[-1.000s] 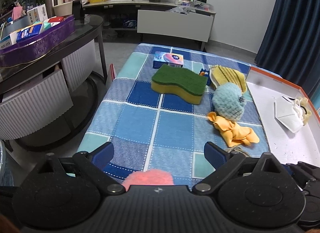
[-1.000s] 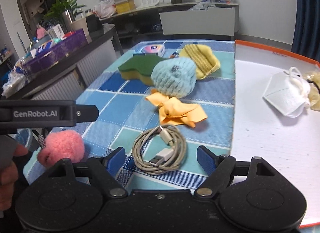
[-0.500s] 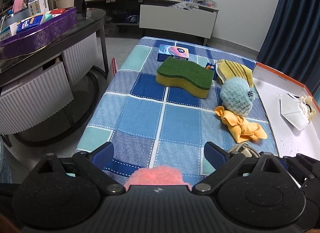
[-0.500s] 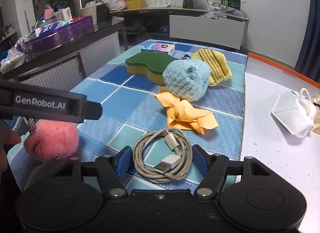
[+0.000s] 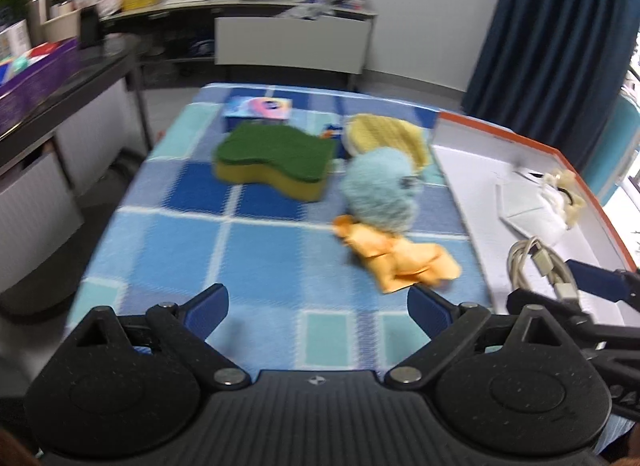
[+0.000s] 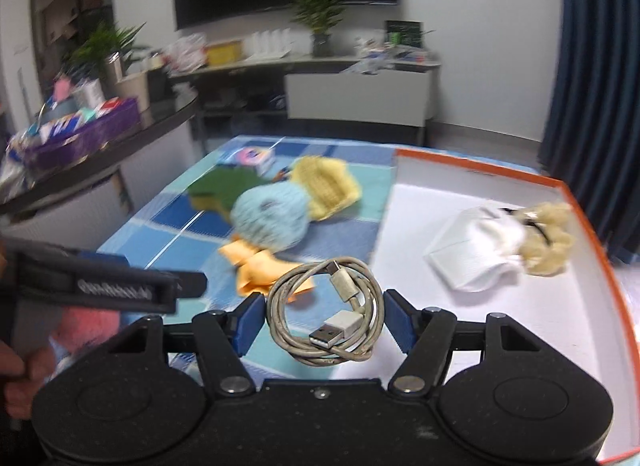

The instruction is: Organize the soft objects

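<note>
The right-hand view shows my right gripper (image 6: 324, 316) with a coiled cable (image 6: 325, 313) between its blue pads. The jaws have just been closing, and each pad now meets a side of the coil, so I read this as a grip. The cable appears lifted, hanging near the edge of the white, orange-rimmed tray (image 6: 576, 201).

The left-hand view shows my left gripper (image 5: 318, 308) with its jaws wide apart and nothing between them, above the blue checked cloth (image 5: 192, 262).

Already in the tray lie a white face mask (image 6: 474, 252) and, touching it, a cream fluffy hair tie (image 6: 550, 240).

Still out on the cloth:
- a green-and-yellow sponge (image 5: 276, 163)
- a yellow knitted pad (image 5: 386, 137), behind a light-blue knitted ball (image 5: 378, 189)
- a crumpled orange cloth (image 5: 400, 260), just in front of the ball
- a small printed packet (image 5: 258, 107) at the far end
- a pink pompom (image 6: 90, 324), low at the left edge of the right-hand view, beside my left hand (image 6: 20, 376)

By my judgement the sorting is at an early stage: two items are placed, one is in transit, and at least five remain. Whether the cable and the packet belong among the soft things I cannot tell.
</note>
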